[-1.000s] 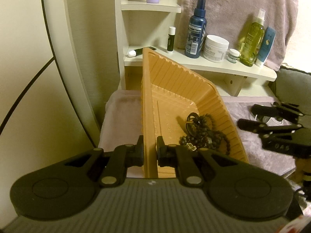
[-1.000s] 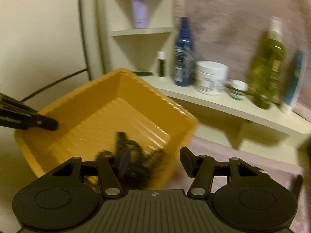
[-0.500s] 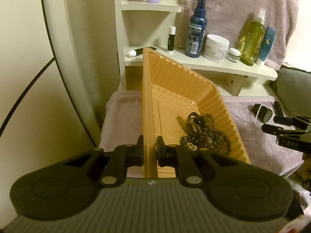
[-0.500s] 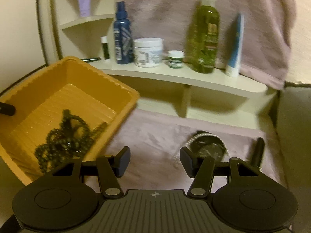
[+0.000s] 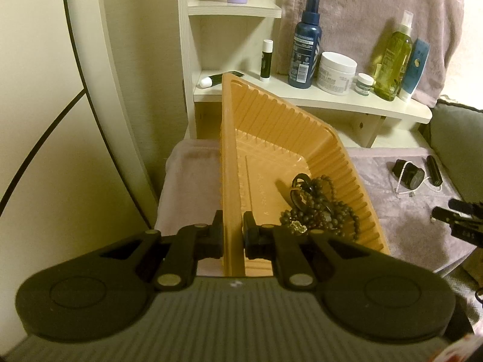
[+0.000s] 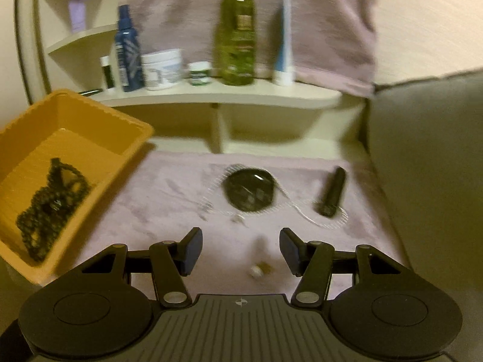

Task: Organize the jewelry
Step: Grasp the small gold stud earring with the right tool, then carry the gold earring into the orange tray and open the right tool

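Between parted right gripper (image 6: 238, 249) fingers, small earring (image 6: 260, 268) on cloth, left gripper (image 5: 232, 235) clamping tray (image 5: 289, 138) rim

Ribbed plastic tray (image 5: 289, 138), plush cloth (image 6: 169, 199)
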Demonstrator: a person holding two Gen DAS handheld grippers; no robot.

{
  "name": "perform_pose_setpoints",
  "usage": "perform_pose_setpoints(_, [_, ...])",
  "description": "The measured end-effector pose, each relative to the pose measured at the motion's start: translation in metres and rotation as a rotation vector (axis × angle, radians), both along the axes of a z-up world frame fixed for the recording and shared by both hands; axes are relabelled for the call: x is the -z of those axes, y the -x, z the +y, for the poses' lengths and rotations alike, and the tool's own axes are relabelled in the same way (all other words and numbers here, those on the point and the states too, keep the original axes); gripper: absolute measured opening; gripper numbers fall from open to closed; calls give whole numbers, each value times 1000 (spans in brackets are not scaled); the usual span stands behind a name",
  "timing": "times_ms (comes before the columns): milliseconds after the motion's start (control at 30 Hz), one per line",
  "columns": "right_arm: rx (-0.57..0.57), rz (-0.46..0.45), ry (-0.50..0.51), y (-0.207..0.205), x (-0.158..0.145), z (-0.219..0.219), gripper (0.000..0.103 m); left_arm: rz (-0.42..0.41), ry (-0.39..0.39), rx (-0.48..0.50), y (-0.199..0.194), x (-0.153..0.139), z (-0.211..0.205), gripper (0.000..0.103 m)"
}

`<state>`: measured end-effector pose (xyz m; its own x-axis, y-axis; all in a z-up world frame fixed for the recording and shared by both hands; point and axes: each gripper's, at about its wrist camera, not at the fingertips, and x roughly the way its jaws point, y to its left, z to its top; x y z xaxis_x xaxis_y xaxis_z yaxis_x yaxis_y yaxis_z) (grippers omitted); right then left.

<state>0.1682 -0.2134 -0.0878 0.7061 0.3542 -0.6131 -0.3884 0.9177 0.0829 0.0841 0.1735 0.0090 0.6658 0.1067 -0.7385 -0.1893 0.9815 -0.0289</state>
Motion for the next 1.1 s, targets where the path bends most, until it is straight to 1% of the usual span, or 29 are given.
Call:
perform_pose_setpoints(67, [17, 6, 6, 3, 6, -7, 57, 0, -1, 1, 0, 0, 0, 10])
perform_pose_setpoints(167, [28, 21, -12, 3, 14, -14, 57, 1, 0, 0, 0, 0, 0, 10])
perform_pose_setpoints(367, [21, 14, -17, 0, 21, -11, 55, 5, -2, -2, -1, 1, -1, 10])
perform_pose_setpoints(433, [25, 17, -20, -1, 24, -9, 46, 6, -4, -2, -1, 1, -1, 10])
perform_pose_setpoints(467, [27, 19, -19, -2, 24, -8, 39, 6, -4, -2, -1, 1, 0, 10])
perform_pose_setpoints(500, [31, 21, -11, -3, 25, -6, 35, 7, -2, -3, -1, 1, 0, 10])
perform_pose_setpoints(733, [31, 19, -2, -2, 30, -2, 27, 8, -5, -3, -1, 1, 1, 11])
perform_pose_setpoints(867, [33, 16, -1, -4, 31, -2, 19, 7, -5, -2, -1, 1, 1, 11])
perform_pose_setpoints(1100, [25, -3, 10, 0, 27, -1, 18, 6, -2, -3, -1, 2, 2, 11])
